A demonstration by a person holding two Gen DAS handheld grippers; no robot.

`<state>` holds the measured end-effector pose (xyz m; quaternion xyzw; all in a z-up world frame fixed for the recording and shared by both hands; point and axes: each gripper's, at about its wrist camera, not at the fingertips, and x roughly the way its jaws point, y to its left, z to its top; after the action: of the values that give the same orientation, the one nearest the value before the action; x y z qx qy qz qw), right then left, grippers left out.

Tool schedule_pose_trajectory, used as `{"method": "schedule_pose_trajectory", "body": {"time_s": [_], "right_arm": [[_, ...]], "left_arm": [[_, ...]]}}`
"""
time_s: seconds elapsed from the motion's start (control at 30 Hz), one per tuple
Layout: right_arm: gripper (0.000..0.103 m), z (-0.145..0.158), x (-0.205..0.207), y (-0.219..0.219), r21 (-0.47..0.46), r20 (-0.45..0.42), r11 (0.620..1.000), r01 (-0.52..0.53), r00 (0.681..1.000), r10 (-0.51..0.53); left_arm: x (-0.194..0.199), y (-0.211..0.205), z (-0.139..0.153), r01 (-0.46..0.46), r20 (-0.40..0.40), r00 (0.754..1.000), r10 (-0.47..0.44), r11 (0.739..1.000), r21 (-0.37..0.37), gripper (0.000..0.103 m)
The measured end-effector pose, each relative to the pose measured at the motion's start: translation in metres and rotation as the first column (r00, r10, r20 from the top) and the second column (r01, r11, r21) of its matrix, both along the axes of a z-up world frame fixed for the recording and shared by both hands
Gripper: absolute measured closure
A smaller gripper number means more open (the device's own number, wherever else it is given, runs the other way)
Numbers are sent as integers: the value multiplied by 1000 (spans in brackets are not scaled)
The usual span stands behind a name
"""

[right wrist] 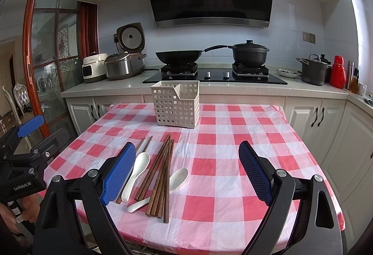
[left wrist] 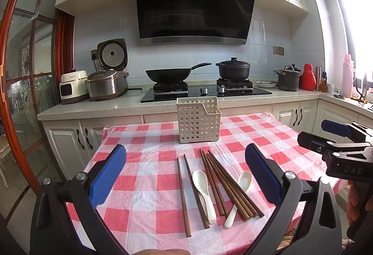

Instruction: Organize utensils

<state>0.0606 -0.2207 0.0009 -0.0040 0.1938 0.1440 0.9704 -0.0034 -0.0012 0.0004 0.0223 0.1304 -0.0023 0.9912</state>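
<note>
Chopsticks, dark brown wooden ones [left wrist: 227,185], lie bundled on the red-and-white checked tablecloth [left wrist: 163,143] between two white ceramic spoons [left wrist: 205,192], near the empty white perforated plastic basket [left wrist: 198,119]. Both my left gripper [left wrist: 185,175] and right gripper [right wrist: 187,173] hover spread wide, holding nothing. I judge the sticks light, stiff, prone to roll; I'd pinch mid-length. The spoons look slick, chippable.

Both wrist cameras look forward from the table's near edge [left wrist: 291,138], side by side, sharing the utensils and basket [right wrist: 176,104].
</note>
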Motion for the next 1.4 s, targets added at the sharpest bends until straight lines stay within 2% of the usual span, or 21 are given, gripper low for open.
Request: {"method": "schedule_pose_trajectory", "body": {"time_s": [0.3,0.53,0.7,0.83,0.97,1.03,1.2,1.4], "right_arm": [[18,-3,0,0,4,-7,1000,10,1000,-10],[18,-6,8,1,-6,-38,1000,26,999,-26],[18,-16,19,3,-12,-71,999,34,997,-34],[18,-26,33,4,-24,-106,999,39,994,-42],[18,-36,51,3,-15,-139,999,48,989,-50],[18,-43,62,5,-6,-162,999,44,986,-44],[19,-59,92,20,-22,-213,1000,13,977,-17],[39,-76,137,37,-14,-296,1000,3,955,-7]], "left_arm": [[1,1,-2,5,-2,1000,-5,1000,2,5],[1,-1,-6,42,-12,999,-42,999,5,5],[14,-1,-19,44,-66,997,-43,999,15,5],[30,8,-30,17,-137,990,-18,1000,-14,5],[45,23,-42,-57,-170,984,52,998,-27,5],[53,32,-47,-65,-183,982,55,997,-46,5],[78,42,-58,-85,-228,971,74,996,-39,5],[110,46,-63,-108,-230,968,97,994,-35,5]]}}
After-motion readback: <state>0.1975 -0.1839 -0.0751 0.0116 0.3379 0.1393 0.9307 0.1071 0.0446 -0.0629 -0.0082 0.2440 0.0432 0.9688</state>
